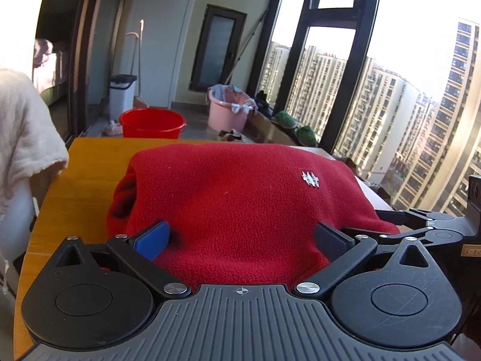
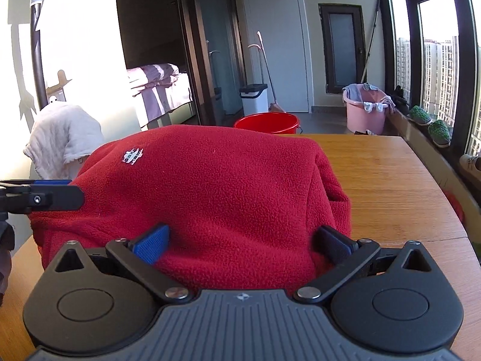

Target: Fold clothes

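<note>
Your left gripper (image 1: 240,237) is spread wide, its two fingers pressed against the near edge of the red fleece (image 1: 240,198) with the cloth bulging between them; nothing is pinched. Your right gripper (image 2: 243,240) is likewise spread wide, its fingers resting on the near edge of the same fleece (image 2: 204,192), grasping nothing.

The fleece lies as a folded bundle on the wooden tabletop (image 1: 78,180), rounded on top, with a small white emblem (image 1: 309,178) on its upper face. In the left view a rolled fold shows at the fleece's left end; in the right view a similar fold hangs at its right end, near the bare tabletop (image 2: 390,186).

Each gripper shows in the other's view: the right gripper's linkage sits at the far right of the left view, touching the fleece edge, and the left gripper's finger (image 2: 48,198) reaches in from the left of the right view, beside the fleece.

A white towel (image 2: 63,135) hangs over a chair at the left. Beyond the tabletop on the floor stand a red bucket (image 1: 151,123), a pink tub (image 1: 228,111) with cloth in it, and a white bin (image 1: 121,94). Tall windows (image 1: 390,96) run along the right.
</note>
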